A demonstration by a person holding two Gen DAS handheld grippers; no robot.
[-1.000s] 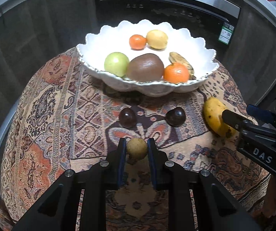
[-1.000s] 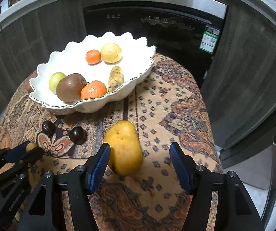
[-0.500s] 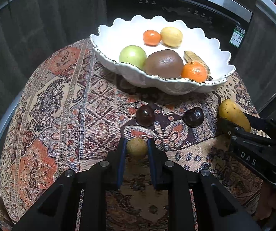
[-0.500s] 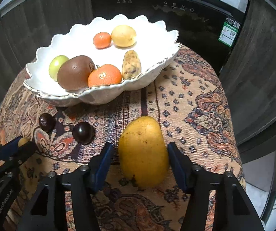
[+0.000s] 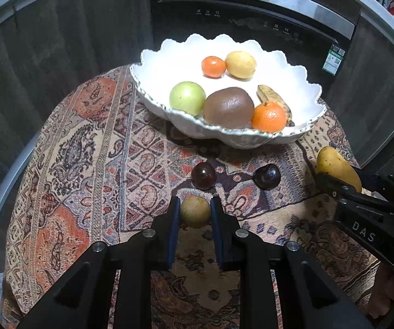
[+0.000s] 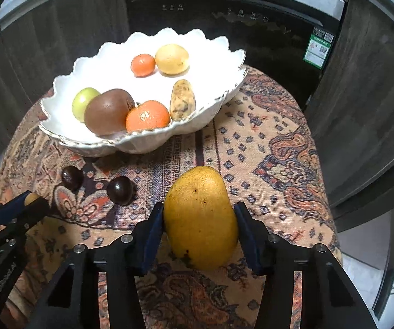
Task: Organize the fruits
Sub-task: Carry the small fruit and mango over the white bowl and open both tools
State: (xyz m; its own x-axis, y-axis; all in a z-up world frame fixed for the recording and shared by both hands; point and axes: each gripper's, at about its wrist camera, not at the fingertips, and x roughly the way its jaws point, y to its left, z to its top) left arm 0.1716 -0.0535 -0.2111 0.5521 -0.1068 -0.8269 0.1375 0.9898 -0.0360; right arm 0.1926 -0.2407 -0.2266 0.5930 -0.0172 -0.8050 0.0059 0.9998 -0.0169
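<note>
left gripper point(image 5: 195, 211): clamped tight on a small yellow fruit point(image 5: 195, 210), down on the cloth point(image 5: 87, 164)
right gripper point(image 6: 199, 222): jaws closing, pads already on the mango point(image 6: 201, 216)
bowl point(image 5: 301, 134): behind both, six fruits inside

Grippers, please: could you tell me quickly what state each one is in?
Left claw: shut on the small yellow fruit.
Right claw: closing on the mango.

You're looking at dim, warm light from above; the white bowl point(image 5: 305, 93) glares, fisheye corners go black, edges bend.
</note>
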